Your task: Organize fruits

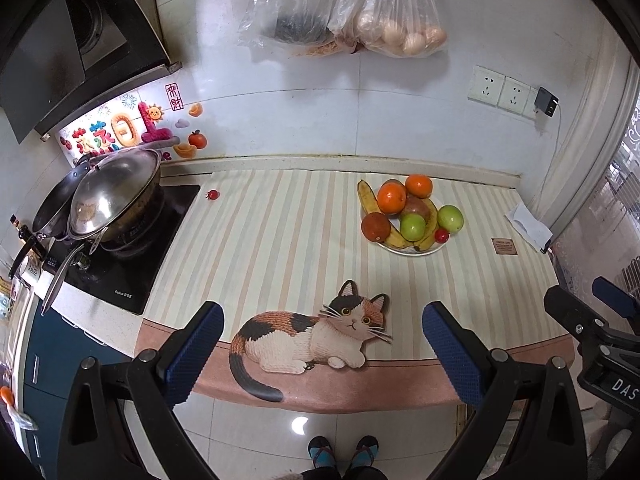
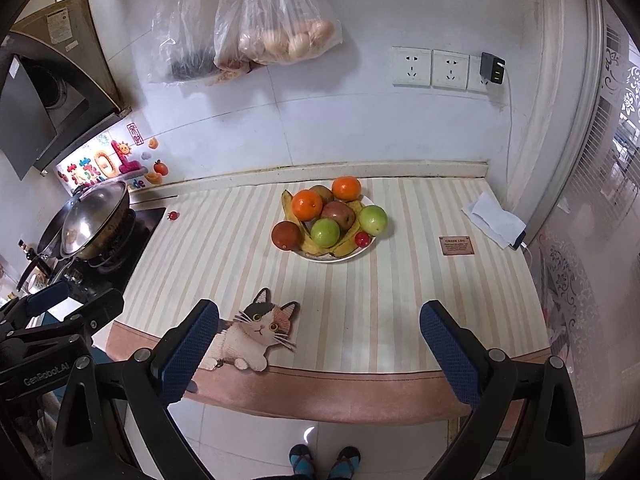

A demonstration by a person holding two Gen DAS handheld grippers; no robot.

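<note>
Striped surface [image 2: 400,280]: plate [image 2: 316,258] heaped with fruit toward back, stray tomato [image 1: 212,195] well apart beside stove [image 1: 120,276]. Both grippers, left [image 1: 322,350] and right [image 2: 320,350], hover at front edge, fingers spread, empty. Step judged: approach. Next likely: reach for tomato. Left view alone shows stove front.

White plate [image 2: 362,249] on the striped mat, heaped with bananas [image 2: 308,245], two oranges [image 2: 307,205], two green apples [image 2: 325,232], brownish fruits. One small red tomato [image 2: 173,215] lies apart, beside the stove.
</note>
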